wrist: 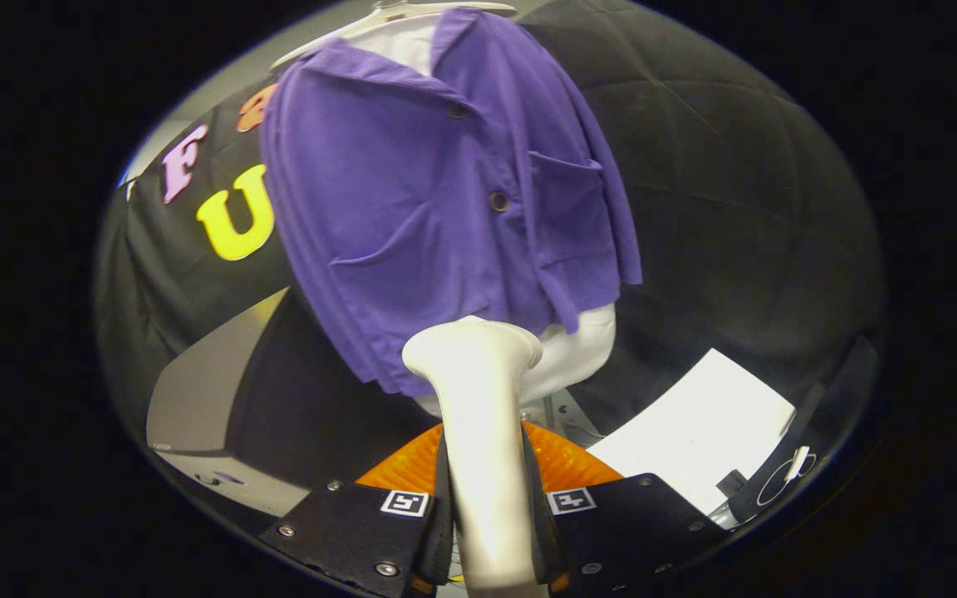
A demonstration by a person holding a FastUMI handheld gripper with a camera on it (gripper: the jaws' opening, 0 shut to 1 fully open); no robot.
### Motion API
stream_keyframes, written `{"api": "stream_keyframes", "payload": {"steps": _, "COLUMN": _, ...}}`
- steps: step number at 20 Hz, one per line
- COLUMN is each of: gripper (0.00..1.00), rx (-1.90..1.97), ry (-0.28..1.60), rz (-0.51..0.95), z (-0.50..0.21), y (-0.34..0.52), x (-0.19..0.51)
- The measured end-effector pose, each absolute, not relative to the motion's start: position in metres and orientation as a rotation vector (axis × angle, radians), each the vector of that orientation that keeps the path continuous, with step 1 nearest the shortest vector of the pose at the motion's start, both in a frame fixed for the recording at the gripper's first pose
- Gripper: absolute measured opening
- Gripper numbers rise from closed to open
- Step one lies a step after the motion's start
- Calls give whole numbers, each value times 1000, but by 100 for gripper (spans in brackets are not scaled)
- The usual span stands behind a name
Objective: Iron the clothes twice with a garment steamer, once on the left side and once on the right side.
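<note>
We see the tool (487, 498) clamped on the white garment steamer (483, 415), both fingers pressing its handle. Its head points just below the hem of the purple shirt (437, 208), which hangs beyond on a hanger (395, 12).

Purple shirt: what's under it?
A white mannequin torso pokes out below the purple shirt, and a white hanger shows at its collar. The rest is covered. The gripper clamps the white steamer.
</note>
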State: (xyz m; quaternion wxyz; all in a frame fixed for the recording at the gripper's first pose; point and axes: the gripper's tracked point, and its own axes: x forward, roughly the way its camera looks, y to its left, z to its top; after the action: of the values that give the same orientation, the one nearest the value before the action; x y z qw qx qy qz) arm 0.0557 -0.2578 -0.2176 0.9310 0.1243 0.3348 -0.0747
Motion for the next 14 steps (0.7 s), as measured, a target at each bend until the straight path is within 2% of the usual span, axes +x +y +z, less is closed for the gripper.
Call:
{"api": "stream_keyframes", "payload": {"steps": 7, "gripper": 37, "rx": 142, "ry": 478, "rz": 201, "z": -107, "y": -164, "x": 14}}
{"api": "stream_keyframes", "payload": {"steps": 14, "gripper": 38, "rx": 87, "ry": 338, "rz": 311, "z": -26, "y": -132, "x": -22}}
